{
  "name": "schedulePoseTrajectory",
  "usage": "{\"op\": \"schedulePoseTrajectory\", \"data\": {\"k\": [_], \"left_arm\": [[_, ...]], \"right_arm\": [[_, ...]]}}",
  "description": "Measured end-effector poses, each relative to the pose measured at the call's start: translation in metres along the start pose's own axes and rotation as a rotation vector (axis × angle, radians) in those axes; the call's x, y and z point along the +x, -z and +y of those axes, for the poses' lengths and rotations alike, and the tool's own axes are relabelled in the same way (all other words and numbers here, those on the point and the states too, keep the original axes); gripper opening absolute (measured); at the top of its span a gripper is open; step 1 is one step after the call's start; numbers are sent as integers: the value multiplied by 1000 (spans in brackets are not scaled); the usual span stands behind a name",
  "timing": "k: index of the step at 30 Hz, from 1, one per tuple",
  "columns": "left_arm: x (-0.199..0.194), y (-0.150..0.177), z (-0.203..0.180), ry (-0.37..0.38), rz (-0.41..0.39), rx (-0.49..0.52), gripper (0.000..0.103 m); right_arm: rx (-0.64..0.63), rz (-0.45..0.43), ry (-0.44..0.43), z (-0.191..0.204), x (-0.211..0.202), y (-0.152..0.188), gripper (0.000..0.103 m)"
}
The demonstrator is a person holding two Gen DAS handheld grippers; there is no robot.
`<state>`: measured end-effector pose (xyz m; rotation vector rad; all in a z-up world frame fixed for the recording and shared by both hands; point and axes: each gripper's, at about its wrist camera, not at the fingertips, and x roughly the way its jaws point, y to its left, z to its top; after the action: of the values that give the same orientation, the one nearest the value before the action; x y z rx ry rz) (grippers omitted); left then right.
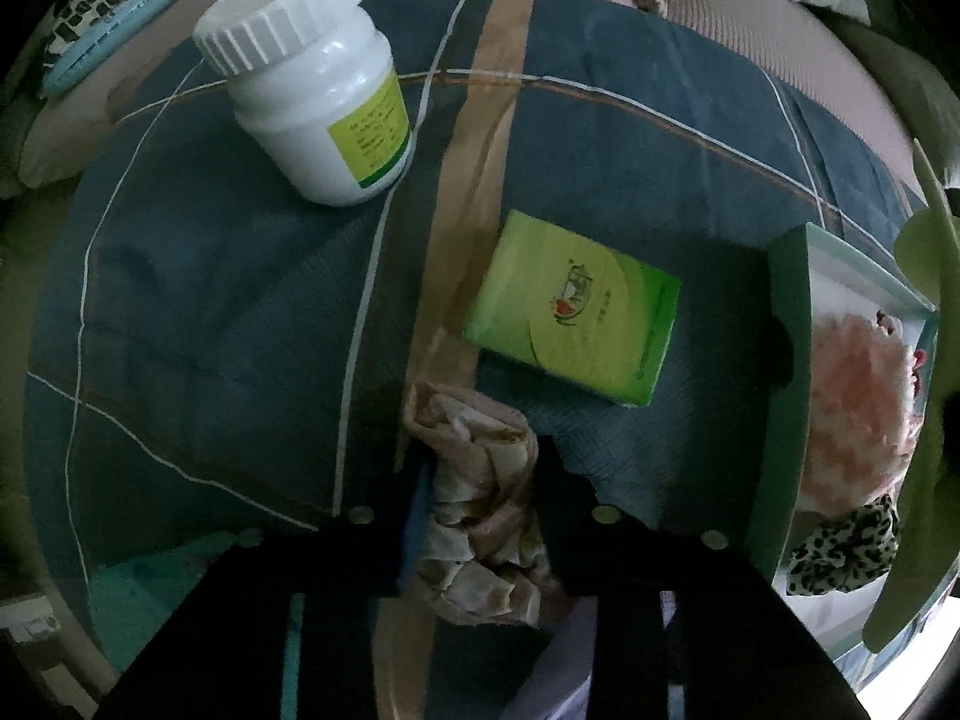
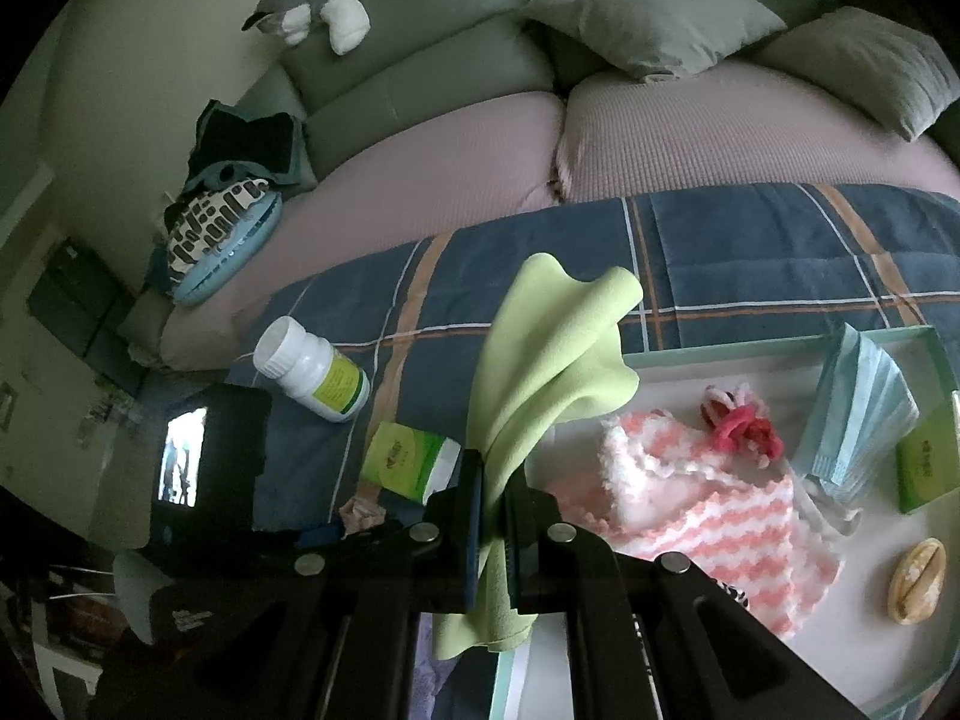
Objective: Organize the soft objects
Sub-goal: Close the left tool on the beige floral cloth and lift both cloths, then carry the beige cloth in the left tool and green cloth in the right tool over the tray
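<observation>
While the right gripper (image 2: 493,516) clenches the green cloth (image 2: 540,360) over the tray's (image 2: 780,343) left edge, the left gripper (image 1: 480,480) – pointing down – pinches the scrunchie (image 1: 480,480) on the blanket (image 1: 210,300), its length running between the jaws.

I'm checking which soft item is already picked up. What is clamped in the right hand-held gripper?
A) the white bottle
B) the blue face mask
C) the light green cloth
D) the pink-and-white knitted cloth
C: in the right wrist view the right hand-held gripper is shut on the light green cloth, which drapes up and out from between its jaws.
</observation>
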<state>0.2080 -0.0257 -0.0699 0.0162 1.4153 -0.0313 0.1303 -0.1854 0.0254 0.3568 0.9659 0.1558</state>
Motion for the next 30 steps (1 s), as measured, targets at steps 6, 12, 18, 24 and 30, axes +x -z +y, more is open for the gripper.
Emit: {"op": "schedulePoseTrajectory", "data": {"k": [6, 12, 18, 24, 30], "left_arm": [[-16, 7, 6, 34, -47, -9, 19], [-47, 19, 15, 37, -125, -35, 19], [-96, 38, 27, 59, -239, -75, 19], [-131, 36, 30, 109, -338, -79, 19], [-159, 37, 14, 150, -406, -35, 19]], "right_arm": [[21, -4, 1, -6, -2, -2, 6], [36, -18, 4, -11, -7, -3, 6], [40, -63, 12, -12, -23, -7, 6], [35, -155, 56, -18, -61, -14, 6], [57, -263, 170, -42, -109, -20, 6]]}}
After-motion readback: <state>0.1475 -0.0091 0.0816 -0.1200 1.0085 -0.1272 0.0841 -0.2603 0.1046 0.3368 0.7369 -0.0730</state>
